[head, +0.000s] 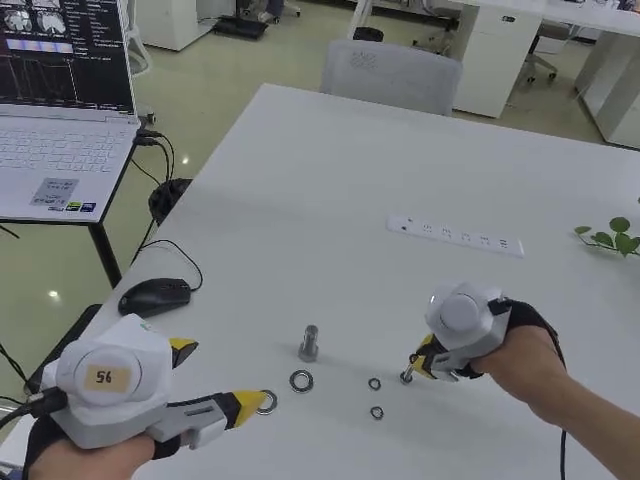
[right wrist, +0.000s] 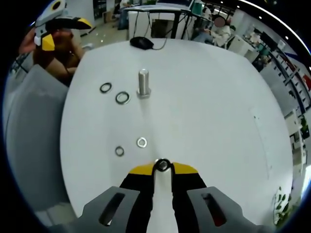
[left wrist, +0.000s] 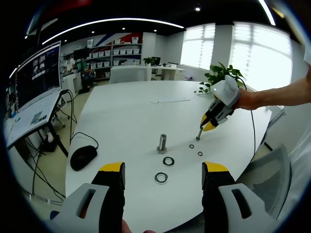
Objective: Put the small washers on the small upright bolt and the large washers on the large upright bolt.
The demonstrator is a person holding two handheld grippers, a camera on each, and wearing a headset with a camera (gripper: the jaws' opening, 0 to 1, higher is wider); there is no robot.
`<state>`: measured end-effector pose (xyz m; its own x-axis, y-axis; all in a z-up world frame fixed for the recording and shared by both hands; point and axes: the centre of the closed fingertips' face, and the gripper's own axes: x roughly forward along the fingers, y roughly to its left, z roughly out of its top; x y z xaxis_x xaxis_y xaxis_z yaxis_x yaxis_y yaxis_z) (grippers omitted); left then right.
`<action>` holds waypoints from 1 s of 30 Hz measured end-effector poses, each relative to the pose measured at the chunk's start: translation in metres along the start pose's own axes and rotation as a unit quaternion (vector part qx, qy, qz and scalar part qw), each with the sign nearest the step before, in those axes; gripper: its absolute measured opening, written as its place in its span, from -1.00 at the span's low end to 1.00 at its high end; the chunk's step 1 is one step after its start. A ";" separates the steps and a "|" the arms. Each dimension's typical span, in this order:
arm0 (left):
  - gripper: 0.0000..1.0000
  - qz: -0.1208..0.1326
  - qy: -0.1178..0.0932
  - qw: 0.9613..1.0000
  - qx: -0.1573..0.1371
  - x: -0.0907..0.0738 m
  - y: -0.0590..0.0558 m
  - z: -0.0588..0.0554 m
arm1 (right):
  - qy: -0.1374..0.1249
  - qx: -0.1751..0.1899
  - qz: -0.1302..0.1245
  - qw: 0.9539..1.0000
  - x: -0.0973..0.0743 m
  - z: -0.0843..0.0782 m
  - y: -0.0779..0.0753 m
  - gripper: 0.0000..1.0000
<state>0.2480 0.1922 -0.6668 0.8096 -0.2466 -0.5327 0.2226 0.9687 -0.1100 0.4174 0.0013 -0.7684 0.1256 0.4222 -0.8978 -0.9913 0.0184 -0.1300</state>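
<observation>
Workbench (head: 330, 180) with a white top, seen from above. Low in the centre of the head view the large upright bolt (head: 309, 343) stands on its head. Two large washers (head: 301, 380) lie flat just below it, and two small washers (head: 374, 383) lie to their right. At lower right, the right gripper (head: 412, 370) has its jaws pinched narrow on a small bolt (left wrist: 198, 136) down at the tabletop. At lower left, the left gripper (head: 217, 375) has its jaws spread wide, one tip beside a large washer.

Three angles, one white workbench top (head: 330, 180).
Down from head height; low from opposite sides, facing across the shared upright steel bolt (left wrist: 162, 144).
</observation>
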 end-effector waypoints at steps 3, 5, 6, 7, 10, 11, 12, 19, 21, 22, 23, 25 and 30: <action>0.27 0.000 -0.001 1.000 0.000 0.000 0.000 0.000 | 0.005 0.000 0.001 1.000 0.003 -0.002 -0.001 -0.72; 0.27 0.000 0.000 1.000 0.000 0.000 0.000 0.000 | 0.006 -0.001 0.003 1.000 0.004 -0.003 -0.001 -0.72; 0.27 0.000 0.001 1.000 0.000 0.000 0.001 -0.001 | 0.009 0.002 0.004 1.000 0.005 -0.004 -0.001 -0.72; 0.27 0.001 0.001 1.000 0.000 0.000 0.001 -0.002 | 0.010 0.001 0.006 1.000 0.006 -0.004 0.000 -0.72; 0.27 0.001 0.003 1.000 -0.002 -0.001 0.000 -0.005 | 0.012 0.001 0.007 1.000 0.009 -0.005 0.000 -0.72; 0.27 0.001 0.005 1.000 -0.002 -0.001 0.000 -0.006 | 0.017 0.003 0.008 1.000 0.011 -0.006 0.000 -0.72; 0.27 0.001 0.006 1.000 -0.002 -0.001 0.000 -0.007 | 0.019 0.003 0.008 1.000 0.012 -0.007 0.000 -0.72; 0.27 0.006 0.006 1.000 -0.005 -0.003 0.004 -0.007 | 0.036 0.003 0.015 0.999 0.026 -0.016 0.002 -0.71; 0.27 0.008 0.006 1.000 -0.006 -0.004 0.005 -0.007 | 0.039 0.004 0.016 0.999 0.030 -0.018 0.003 -0.71; 0.27 0.008 0.006 1.000 -0.006 -0.004 0.006 -0.008 | 0.041 0.006 0.017 0.999 0.032 -0.019 0.003 -0.71; 0.27 0.008 0.006 1.000 -0.006 -0.004 0.006 -0.007 | 0.042 0.007 0.017 0.999 0.033 -0.020 0.003 -0.71; 0.27 0.008 0.006 1.000 -0.005 -0.004 0.006 -0.007 | 0.046 0.012 0.019 0.999 0.036 -0.021 0.003 -0.71; 0.27 0.008 0.008 1.000 -0.006 -0.004 0.006 -0.009 | 0.047 0.024 0.023 0.998 0.042 -0.024 0.004 -0.71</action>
<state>0.2416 0.1994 -0.6726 0.8047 -0.2305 -0.5471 0.2030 0.9728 -0.1111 0.4193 -0.0023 -0.8171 0.0799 0.3359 -0.9385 -0.9966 0.0447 -0.0689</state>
